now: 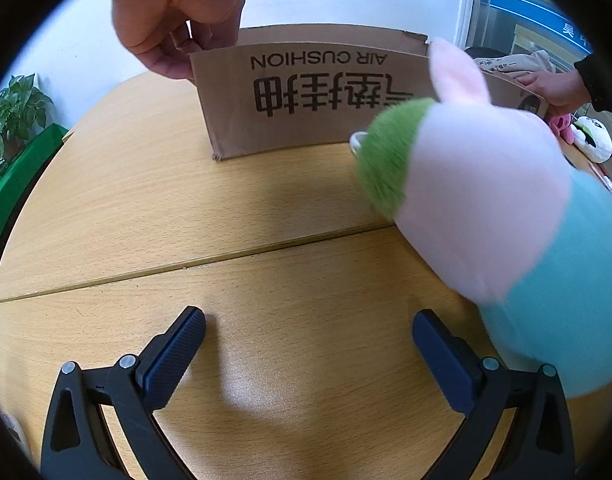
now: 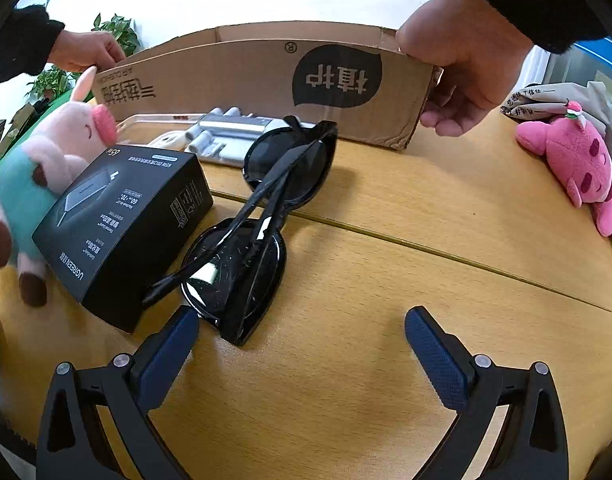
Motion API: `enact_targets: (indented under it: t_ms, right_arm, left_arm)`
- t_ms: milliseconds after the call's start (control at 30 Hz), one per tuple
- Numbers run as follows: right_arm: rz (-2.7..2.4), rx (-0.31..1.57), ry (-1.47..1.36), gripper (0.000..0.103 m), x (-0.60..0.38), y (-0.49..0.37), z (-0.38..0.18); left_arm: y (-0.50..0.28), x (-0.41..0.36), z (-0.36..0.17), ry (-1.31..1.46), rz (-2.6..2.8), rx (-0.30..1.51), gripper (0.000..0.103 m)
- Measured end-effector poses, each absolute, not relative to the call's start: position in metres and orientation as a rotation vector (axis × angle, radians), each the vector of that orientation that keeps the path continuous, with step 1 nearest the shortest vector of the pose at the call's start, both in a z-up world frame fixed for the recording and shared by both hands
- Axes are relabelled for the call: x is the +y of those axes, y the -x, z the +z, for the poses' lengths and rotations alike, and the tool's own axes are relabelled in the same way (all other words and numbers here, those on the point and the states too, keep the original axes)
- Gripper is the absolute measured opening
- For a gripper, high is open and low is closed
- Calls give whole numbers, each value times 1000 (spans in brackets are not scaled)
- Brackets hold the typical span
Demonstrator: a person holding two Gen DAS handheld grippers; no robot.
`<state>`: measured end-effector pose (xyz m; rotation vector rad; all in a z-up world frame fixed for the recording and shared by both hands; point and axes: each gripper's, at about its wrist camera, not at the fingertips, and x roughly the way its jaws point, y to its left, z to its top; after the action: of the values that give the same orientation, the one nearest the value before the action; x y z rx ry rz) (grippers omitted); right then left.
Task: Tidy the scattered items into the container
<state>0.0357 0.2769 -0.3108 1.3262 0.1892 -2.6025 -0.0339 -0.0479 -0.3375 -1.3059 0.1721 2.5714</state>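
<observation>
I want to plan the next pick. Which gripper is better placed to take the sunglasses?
Right. The right gripper is open with the sunglasses just ahead, near its left finger. The left gripper faces bare table and the plush pig.

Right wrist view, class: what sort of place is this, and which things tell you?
Probably an office or meeting room. A pale wood table holds a cardboard box, a potted plant stands by a white wall, and a glass partition with lettering shows in the left wrist view.

Sunglasses (image 2: 262, 216) before spread tongs (image 2: 302, 344)
</observation>
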Motion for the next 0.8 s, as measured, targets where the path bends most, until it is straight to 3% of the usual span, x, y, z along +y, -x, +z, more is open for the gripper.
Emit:
enact_targets:
  t_ms: [800]
  right_arm:
    - [-2551,220,-1302,103,284,-36,-309]
  left_arm:
    - [42,-58,-334,1292,2545,188,103]
